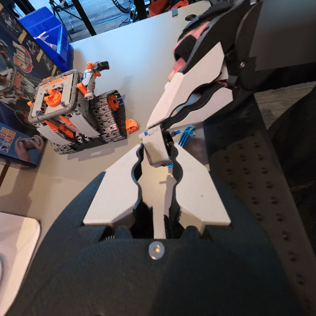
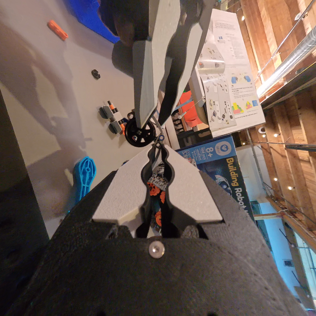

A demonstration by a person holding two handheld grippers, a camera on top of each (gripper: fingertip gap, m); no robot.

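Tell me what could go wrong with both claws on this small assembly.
The left claw and right claw both pinch the grey wheeled piece in mid-air; pulling unevenly could snap it apart. If dropped, its black wheel may roll off the table.

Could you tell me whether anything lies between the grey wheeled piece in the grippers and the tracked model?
Yes: a small orange piece lies on the table right beside the tracked model, between it and the grey wheeled piece.
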